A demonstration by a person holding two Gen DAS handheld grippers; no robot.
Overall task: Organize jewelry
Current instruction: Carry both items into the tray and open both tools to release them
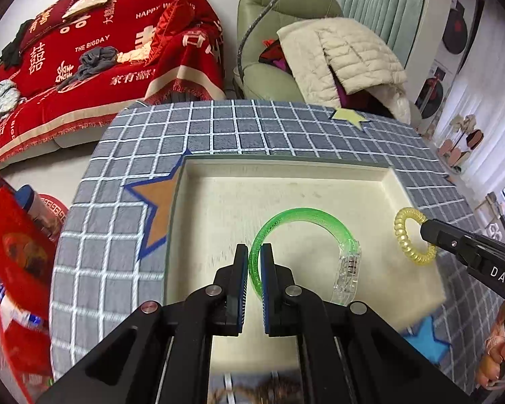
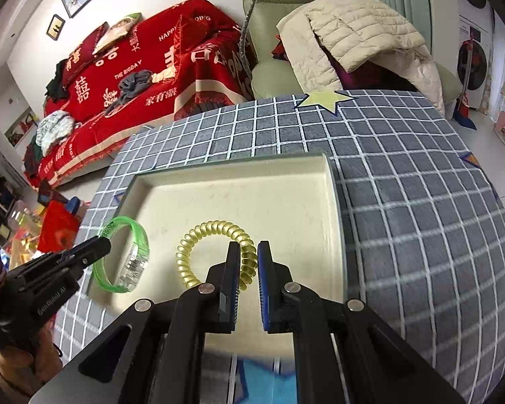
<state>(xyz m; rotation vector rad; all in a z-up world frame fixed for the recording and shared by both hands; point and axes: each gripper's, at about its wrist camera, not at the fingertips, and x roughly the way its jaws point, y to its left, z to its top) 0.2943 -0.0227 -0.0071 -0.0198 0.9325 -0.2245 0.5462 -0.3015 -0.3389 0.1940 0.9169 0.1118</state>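
Gripping a green bracelet (image 1: pixel 306 219) upright over the cream tray (image 1: pixel 286 168), the left gripper (image 1: pixel 255 262) hides nothing; only the right view shows the right gripper (image 2: pixel 249 262) clamped on the yellow coil band (image 2: pixel 215 230).

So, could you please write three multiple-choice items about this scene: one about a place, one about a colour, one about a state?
1. Where is the yellow star patch?
A. near the tablecloth's far edge
B. inside the tray
C. on the sofa

2. What colour is the bracelet with the clear clasp?
A. red
B. green
C. blue

3. What is the right hand-held gripper doing?
A. standing wide open
B. holding nothing
C. gripping the spiral band

Key: 1 A, the yellow star patch lies beyond the tray. 2 B, the bracelet is translucent green. 3 C, the right hand-held gripper pinches the spiral band.
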